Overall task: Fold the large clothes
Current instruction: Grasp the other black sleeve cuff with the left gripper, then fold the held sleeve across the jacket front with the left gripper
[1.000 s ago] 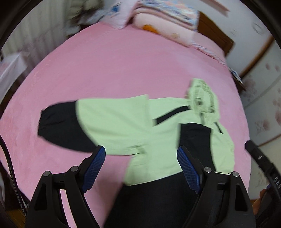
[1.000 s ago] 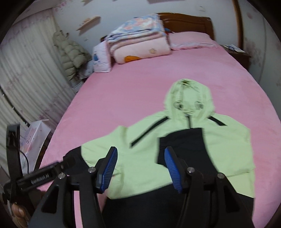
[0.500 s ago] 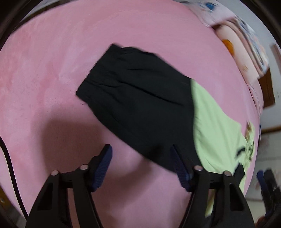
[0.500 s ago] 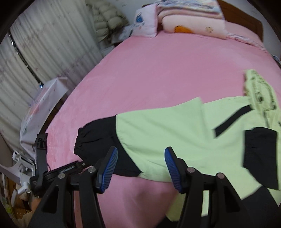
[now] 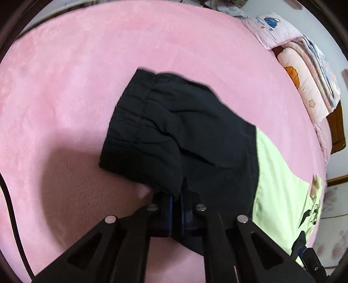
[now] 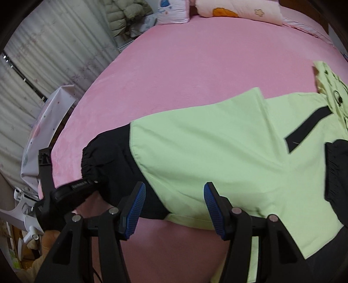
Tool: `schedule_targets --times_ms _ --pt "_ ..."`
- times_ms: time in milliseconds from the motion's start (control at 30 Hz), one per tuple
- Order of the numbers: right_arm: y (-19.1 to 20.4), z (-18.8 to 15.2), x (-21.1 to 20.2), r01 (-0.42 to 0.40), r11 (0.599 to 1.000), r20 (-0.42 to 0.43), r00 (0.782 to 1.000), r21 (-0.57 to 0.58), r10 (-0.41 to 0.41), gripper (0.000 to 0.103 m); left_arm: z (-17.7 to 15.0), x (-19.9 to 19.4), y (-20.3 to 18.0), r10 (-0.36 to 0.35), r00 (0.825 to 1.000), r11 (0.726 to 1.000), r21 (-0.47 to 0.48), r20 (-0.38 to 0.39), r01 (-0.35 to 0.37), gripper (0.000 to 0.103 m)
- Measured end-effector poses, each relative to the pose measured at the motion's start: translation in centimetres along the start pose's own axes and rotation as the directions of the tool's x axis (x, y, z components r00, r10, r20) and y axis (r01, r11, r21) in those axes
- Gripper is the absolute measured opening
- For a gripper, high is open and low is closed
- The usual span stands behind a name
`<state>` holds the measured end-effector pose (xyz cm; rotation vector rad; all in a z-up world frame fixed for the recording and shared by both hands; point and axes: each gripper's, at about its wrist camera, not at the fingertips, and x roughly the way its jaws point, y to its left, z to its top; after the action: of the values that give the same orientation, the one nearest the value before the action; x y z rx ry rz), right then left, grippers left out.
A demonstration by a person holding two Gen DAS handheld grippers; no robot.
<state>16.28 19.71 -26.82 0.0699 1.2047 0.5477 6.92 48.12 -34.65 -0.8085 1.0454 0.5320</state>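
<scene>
A light green and black hooded jacket (image 6: 217,148) lies spread on the pink bed (image 6: 184,54). Its left sleeve ends in a black cuff (image 5: 174,135), also seen in the right wrist view (image 6: 104,156). My left gripper (image 5: 176,209) is shut on the near edge of that black sleeve end; it shows from outside in the right wrist view (image 6: 71,191). My right gripper (image 6: 173,209) is open and empty, hovering over the sleeve's lower edge where green meets black. The hood (image 6: 332,87) lies at the far right. The other black cuff (image 6: 339,169) rests folded on the jacket's body.
Folded quilts and pillows (image 5: 304,71) are stacked at the head of the bed, with a wooden headboard (image 5: 338,128) behind. Curtains (image 6: 43,54), a puffy coat (image 6: 124,15) and a white bag (image 6: 43,130) stand beside the bed's left side.
My left gripper has moved in onto the black sleeve end and shut on it. My right gripper has swung left from the jacket's body toward the sleeve and stays open.
</scene>
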Motion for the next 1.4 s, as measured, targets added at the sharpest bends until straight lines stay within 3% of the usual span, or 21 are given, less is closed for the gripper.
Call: schedule_targets --times_ms 133,267,333,400,567,600,700,767,867,967,1000,1067,1167,1267,1400 --pt "-2.0 -0.2 -2.0 0.006 1.000 0.027 1.000 0.017 -0.007 0.056 -0.7 -4.5 -3.7 -0.009 0.993 0.995 0.104 0.117 -0.003 0.002" --pt "-4.8 -0.8 -4.6 0.022 0.999 0.062 0.998 0.040 -0.025 0.056 -2.7 -9.6 -10.3 -0.119 0.972 0.964 0.260 0.201 0.064 0.002" --pt "-6.5 -1.0 -6.2 0.034 0.997 0.085 0.996 0.066 -0.040 0.056 -4.3 -11.8 -14.2 -0.190 0.957 0.925 0.367 0.218 0.100 0.002" --pt "-8.6 -1.5 -7.8 0.048 0.994 0.108 0.992 0.102 -0.059 0.056 -6.7 -13.6 -18.7 -0.276 0.937 0.869 0.473 0.216 0.147 0.002" --pt "-14.9 -3.2 -11.9 0.117 0.976 0.152 0.978 0.181 -0.145 0.056 -13.4 -14.2 -29.0 -0.413 0.905 0.712 0.655 0.097 0.255 0.002" --pt "-16.3 -3.7 -12.8 0.137 0.971 0.158 0.973 0.198 -0.169 0.056 -15.3 -13.3 -31.3 -0.420 0.906 0.676 0.684 0.051 0.275 0.002" --pt "-21.0 -5.5 -15.2 0.192 0.947 0.163 0.957 0.259 -0.238 0.056 -20.2 -10.7 -36.4 -0.421 0.906 0.604 0.731 -0.048 0.319 0.003" --pt "-23.5 -6.8 -16.1 0.221 0.931 0.157 0.949 0.290 -0.274 0.056 -24.3 -7.6 -39.2 -0.374 0.920 0.551 0.771 -0.115 0.321 0.003" --pt "-27.7 -9.1 -16.6 0.265 0.902 0.125 0.938 0.342 -0.323 0.056 -29.0 -3.2 -40.6 -0.259 0.948 0.502 0.812 -0.187 0.297 0.007" --pt "-30.3 -10.9 -16.4 0.280 0.886 0.094 0.937 0.369 -0.335 0.056 -31.8 0.3 -41.0 -0.153 0.962 0.492 0.826 -0.228 0.274 0.024" --pt "-30.9 -11.2 -16.3 0.285 0.883 0.079 0.938 0.373 -0.337 0.056 -32.0 0.6 -40.6 -0.133 0.963 0.495 0.826 -0.236 0.271 0.025" --pt "-31.7 -11.8 -16.0 0.277 0.882 0.057 0.945 0.380 -0.321 0.056 -32.1 0.4 -40.1 -0.129 0.960 0.502 0.819 -0.249 0.279 0.030" --pt "-32.3 -11.9 -15.9 0.247 0.891 0.051 0.957 0.380 -0.287 0.056 -30.8 -1.8 -39.2 -0.165 0.957 0.521 0.803 -0.238 0.289 0.047" --pt "-32.0 -10.8 -16.0 0.219 0.907 0.067 0.963 0.359 -0.259 0.057 -28.4 -5.7 -37.3 -0.218 0.960 0.562 0.782 -0.174 0.269 0.063" --pt "-31.4 -8.3 -15.8 0.174 0.930 0.110 0.969 0.325 -0.220 0.057 -25.0 -9.6 -33.0 -0.213 0.975 0.632 0.751 -0.071 0.192 0.064"
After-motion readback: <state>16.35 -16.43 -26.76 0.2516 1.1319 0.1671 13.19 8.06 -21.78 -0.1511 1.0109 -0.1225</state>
